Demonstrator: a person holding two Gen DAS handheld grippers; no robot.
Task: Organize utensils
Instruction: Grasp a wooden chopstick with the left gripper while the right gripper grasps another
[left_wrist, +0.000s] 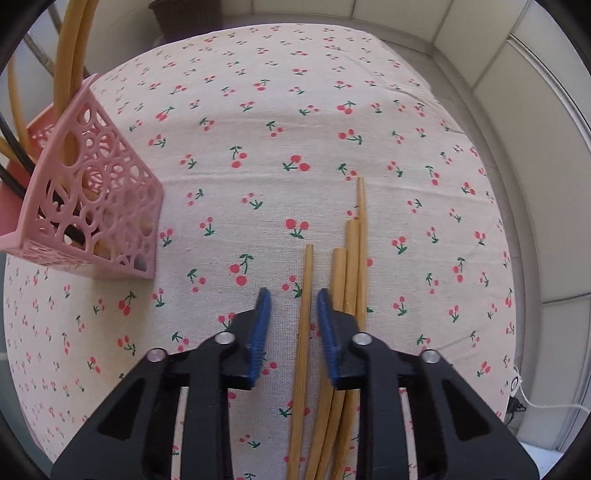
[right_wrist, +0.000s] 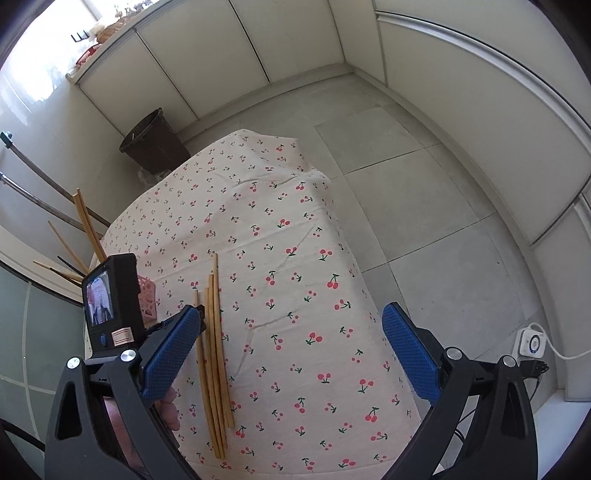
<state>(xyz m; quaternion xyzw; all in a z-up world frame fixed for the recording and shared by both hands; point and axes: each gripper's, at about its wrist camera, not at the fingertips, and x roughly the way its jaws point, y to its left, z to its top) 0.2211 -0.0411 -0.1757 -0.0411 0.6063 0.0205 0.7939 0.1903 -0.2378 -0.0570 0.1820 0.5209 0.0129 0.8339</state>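
The left gripper (left_wrist: 293, 295), narrowly open, straddles one chopstick (left_wrist: 303, 332) on the table (left_wrist: 406, 147); the right gripper (right_wrist: 291, 332) hangs wide open.

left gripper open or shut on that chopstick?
Open. The left gripper straddles one chopstick lying on the tablecloth, with gaps visible between it and both pads.

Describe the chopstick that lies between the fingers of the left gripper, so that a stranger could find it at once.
On the cherry-print tablecloth, to the right of the pink basket, lies a group of bamboo chopsticks. The single chopstick lies slightly apart, left of the other three, which touch one another. It alone sits between the open left gripper fingers.
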